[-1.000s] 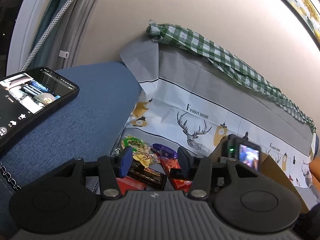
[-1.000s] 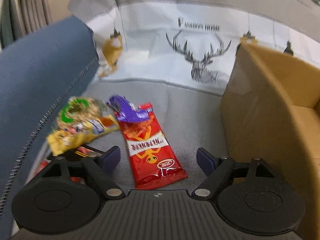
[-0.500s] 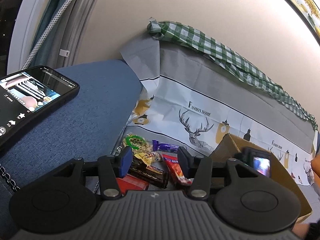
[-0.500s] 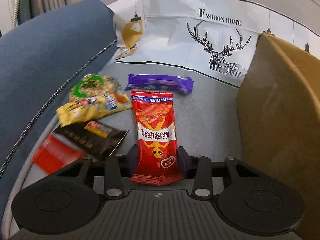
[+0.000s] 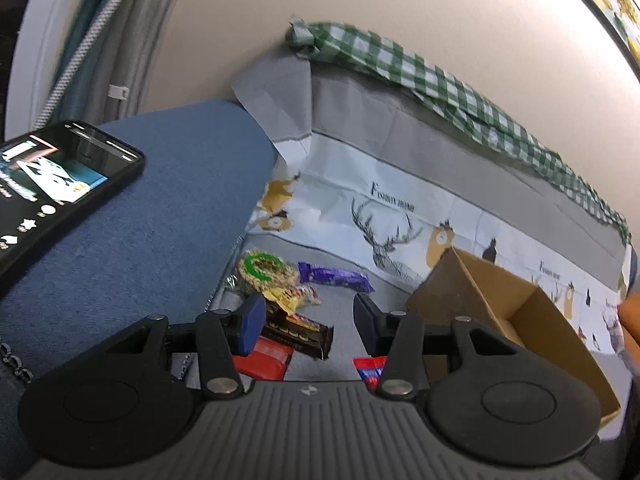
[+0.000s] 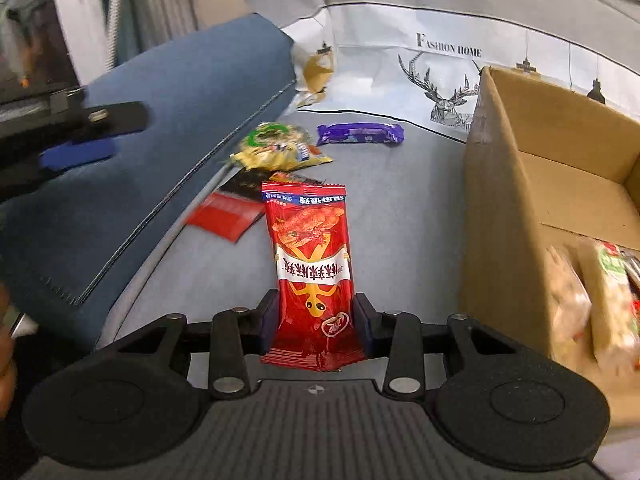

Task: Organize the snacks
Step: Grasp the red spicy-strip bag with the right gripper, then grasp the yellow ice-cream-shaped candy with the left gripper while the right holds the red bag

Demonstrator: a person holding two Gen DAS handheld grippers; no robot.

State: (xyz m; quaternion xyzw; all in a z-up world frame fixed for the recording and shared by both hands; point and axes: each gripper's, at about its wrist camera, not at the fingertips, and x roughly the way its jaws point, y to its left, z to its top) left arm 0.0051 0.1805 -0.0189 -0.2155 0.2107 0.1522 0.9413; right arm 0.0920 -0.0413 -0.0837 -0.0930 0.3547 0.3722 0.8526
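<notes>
My right gripper is shut on a long red snack packet and holds it lifted above the grey sofa seat, left of the cardboard box. A corner of that packet shows in the left wrist view. My left gripper is open and empty, above the loose snacks: a black packet, a small red packet, a yellow packet, a green-ringed bag and a purple bar. The box holds several packets.
A blue sofa armrest rises at the left with a black phone on it. A deer-print cloth covers the sofa back. A green checked cloth lies along the top.
My right gripper closed on the red packet and has lifted it off the seat, drawing back toward the box. My left gripper stays open and has shifted slightly.
</notes>
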